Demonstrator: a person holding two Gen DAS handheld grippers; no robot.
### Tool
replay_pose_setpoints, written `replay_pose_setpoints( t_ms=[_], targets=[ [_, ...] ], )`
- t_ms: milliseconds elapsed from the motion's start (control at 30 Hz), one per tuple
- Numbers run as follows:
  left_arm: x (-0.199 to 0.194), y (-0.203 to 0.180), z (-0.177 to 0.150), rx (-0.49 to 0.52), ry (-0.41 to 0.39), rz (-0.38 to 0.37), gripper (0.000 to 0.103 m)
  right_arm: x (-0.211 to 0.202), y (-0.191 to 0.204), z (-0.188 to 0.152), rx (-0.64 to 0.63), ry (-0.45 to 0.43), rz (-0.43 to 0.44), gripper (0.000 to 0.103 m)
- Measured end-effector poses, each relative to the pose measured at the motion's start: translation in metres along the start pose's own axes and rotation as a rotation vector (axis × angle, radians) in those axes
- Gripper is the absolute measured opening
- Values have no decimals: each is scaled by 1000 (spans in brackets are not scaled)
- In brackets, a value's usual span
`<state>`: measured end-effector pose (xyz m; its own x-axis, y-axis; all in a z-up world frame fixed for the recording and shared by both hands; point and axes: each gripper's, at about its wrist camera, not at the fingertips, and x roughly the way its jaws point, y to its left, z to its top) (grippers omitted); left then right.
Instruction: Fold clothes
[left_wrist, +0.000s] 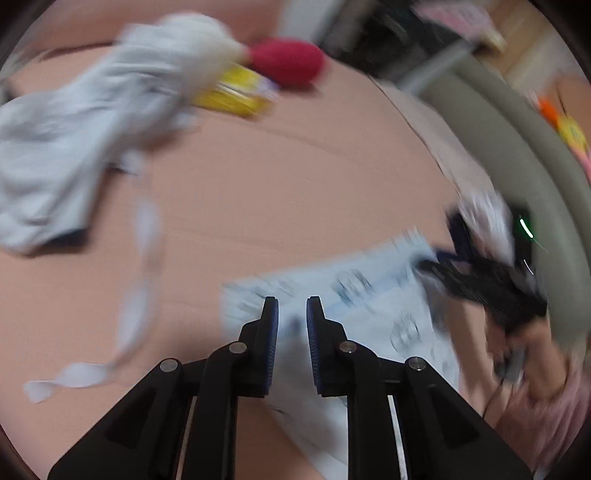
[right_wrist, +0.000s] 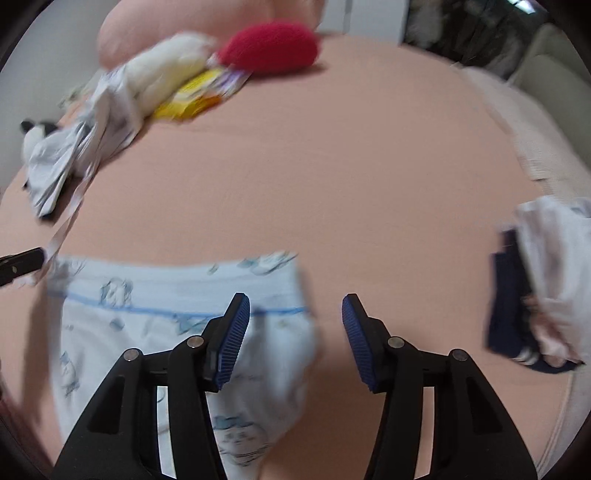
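Note:
A light blue printed garment (left_wrist: 369, 306) (right_wrist: 147, 325) lies flat on the pink bed sheet (left_wrist: 277, 184) (right_wrist: 314, 184). My left gripper (left_wrist: 291, 301) hovers over its left part, jaws a narrow gap apart with no cloth pinched between the pads. My right gripper (right_wrist: 295, 299) stands open over the garment's right edge, one finger above the cloth and the other above bare sheet. In the left wrist view the right gripper (left_wrist: 480, 288) shows as a black blurred shape at the garment's far corner. The picture is blurred.
A crumpled pile of pale clothes (left_wrist: 55, 147) (right_wrist: 74, 147) lies at the far left with a white strap (left_wrist: 144, 258) trailing from it. Behind it sit a red plush (right_wrist: 269, 48) and a yellow packet (right_wrist: 195, 96). Navy and white clothes (right_wrist: 535, 295) lie stacked at the right edge.

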<state>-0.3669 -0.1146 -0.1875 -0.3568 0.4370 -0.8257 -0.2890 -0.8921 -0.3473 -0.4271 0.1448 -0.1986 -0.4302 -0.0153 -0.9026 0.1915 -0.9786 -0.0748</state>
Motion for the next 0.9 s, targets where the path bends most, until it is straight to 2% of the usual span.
replay_pose_setpoints(
  t_ms=[33, 100, 200, 233, 300, 367, 433, 467, 567, 667, 733, 767, 800, 833, 900],
  targets=[
    [9, -3, -1, 19, 21, 55, 17, 9, 4, 2, -20, 26, -38, 54],
    [22, -4, -2, 33, 50, 137, 17, 13, 0, 2, 32, 14, -16, 58],
    [0, 8, 2, -77, -20, 109, 17, -11, -10, -4, 120, -8, -2, 54],
    [-8, 9, 0, -107, -37, 89, 17, -23, -10, -10, 119, -21, 0, 54],
    [-22, 3, -15, -152, -36, 15, 20, -53, -7, -35, 106, -27, 65, 56],
    [-29, -10, -46, -229, 0, -77, 28, -73, 0, -67, 98, -6, 136, 56],
    [-37, -29, -78, -283, 12, -156, 33, -93, 8, -106, 91, 22, 207, 57],
    [-41, -37, -96, -308, 14, -185, 39, -101, 11, -127, 96, 37, 242, 58],
    [-44, -60, -139, -344, 43, -222, 41, -121, 16, -185, 126, 73, 341, 61],
    [-34, -78, -166, -349, 89, -239, 41, -127, 21, -223, 154, 64, 359, 65],
    [-29, -85, -172, -340, 91, -252, 38, -133, 12, -248, 201, 63, 370, 65],
    [-26, -92, -175, -318, 87, -243, 29, -130, 10, -254, 233, 63, 386, 65],
    [-24, -99, -175, -282, 83, -220, 14, -123, 14, -253, 252, 58, 397, 65],
    [-23, -102, -172, -248, 76, -181, 9, -114, 20, -250, 267, 53, 407, 66],
    [-25, -102, -168, -223, 50, -116, 2, -113, 23, -248, 235, 51, 370, 62]
  ],
)
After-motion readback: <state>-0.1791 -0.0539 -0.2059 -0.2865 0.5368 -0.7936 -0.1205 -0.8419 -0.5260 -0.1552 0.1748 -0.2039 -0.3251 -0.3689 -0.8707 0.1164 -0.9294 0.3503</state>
